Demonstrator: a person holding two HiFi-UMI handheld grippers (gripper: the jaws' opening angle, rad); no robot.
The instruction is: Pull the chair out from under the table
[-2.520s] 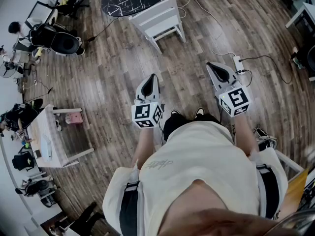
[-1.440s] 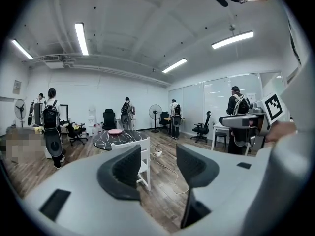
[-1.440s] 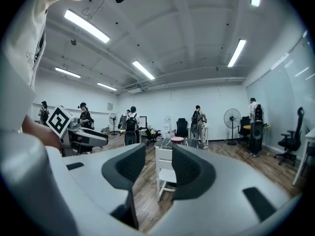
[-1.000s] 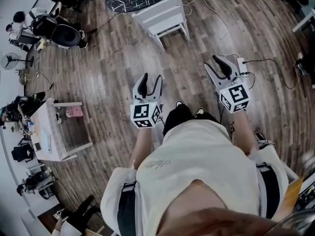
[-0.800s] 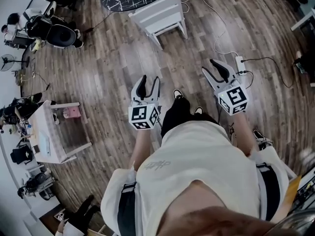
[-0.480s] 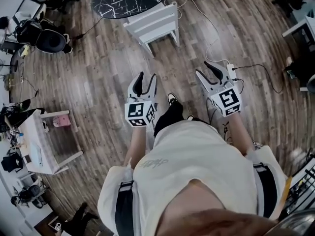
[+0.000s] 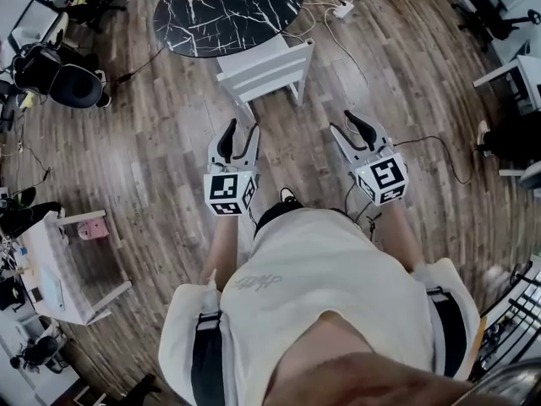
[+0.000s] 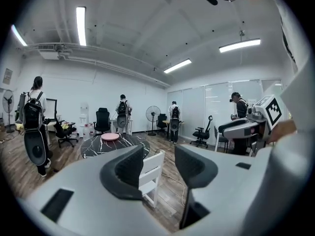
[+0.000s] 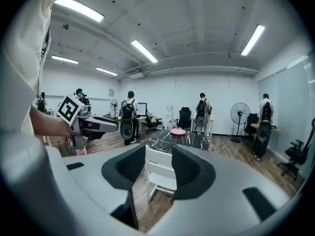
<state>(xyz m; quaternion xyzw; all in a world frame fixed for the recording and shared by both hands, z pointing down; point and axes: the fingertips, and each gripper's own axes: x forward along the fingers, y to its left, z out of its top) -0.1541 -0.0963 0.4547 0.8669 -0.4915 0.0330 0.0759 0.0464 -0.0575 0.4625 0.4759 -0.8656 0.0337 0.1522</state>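
Head view, chair [image 7: 264, 68] and table [image 7: 228, 11] nearer than before

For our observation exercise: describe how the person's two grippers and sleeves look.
The left gripper and right gripper match: pale grey bodies, two curved jaws with black inner faces, and a white cube with black square markers at the rear. The person wears a light short-sleeved T-shirt, leaving forearms bare.
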